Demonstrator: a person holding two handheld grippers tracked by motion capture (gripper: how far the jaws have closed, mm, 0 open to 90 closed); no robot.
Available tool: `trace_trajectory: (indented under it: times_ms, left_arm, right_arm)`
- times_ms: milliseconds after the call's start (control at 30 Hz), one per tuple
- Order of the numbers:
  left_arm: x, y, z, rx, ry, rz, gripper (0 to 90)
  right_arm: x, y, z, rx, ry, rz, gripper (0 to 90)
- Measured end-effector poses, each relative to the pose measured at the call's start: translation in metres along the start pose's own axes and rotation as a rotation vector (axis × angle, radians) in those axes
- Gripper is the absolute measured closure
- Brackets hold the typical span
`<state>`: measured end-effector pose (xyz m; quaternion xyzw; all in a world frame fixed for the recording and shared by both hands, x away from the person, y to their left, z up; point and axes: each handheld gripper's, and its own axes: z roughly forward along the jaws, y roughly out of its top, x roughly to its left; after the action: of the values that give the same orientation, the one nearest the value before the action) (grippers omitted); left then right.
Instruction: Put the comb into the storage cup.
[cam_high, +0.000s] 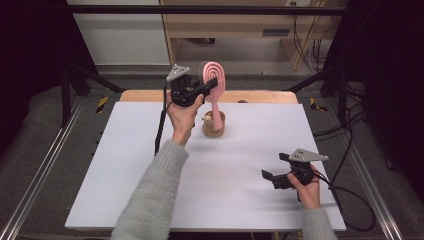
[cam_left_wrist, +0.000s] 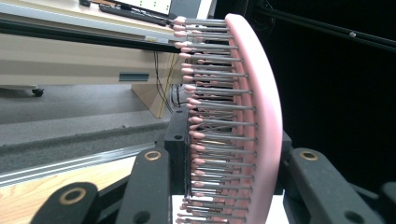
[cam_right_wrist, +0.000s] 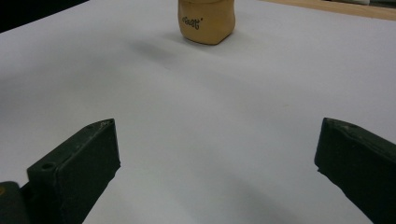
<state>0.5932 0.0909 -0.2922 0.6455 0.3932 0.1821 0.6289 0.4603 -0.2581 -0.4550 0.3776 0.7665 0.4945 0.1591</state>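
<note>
A pink hairbrush stands upright at the far middle of the white board, its handle reaching down into a small tan holder. My left gripper is raised there and shut on the brush head. In the left gripper view the curved pink brush and its pink-tipped bristles sit between the two black jaws of the left gripper. My right gripper rests low at the near right, open and holding nothing. In the right gripper view the right gripper points across the bare board toward the holder.
The white board lies on a wooden table whose far edge shows behind it. Metal rails run along both sides. Black cables trail at the right. Beyond the table stand a desk and cabinets.
</note>
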Motion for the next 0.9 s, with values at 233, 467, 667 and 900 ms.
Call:
trace_trajectory:
  times_ms: [233, 467, 667, 900]
  left_arm:
    - [0.002, 0.003, 0.006, -0.006, 0.003, 0.001, 63.4]
    - [0.006, 0.004, 0.013, -0.013, 0.012, -0.001, 63.3]
    - [0.011, 0.004, 0.021, -0.010, 0.031, 0.002, 63.3]
    - [0.018, 0.001, 0.031, -0.010, 0.036, -0.005, 63.3]
  right_arm:
    - [0.000, 0.000, 0.000, 0.003, -0.001, 0.004, 0.4]
    - [0.000, 0.000, 0.000, 0.004, -0.002, 0.005, 0.4]
    - [0.000, 0.000, 0.000, 0.001, -0.003, 0.004, 0.4]
    - [0.000, 0.000, 0.000, 0.002, -0.004, 0.004, 0.4]
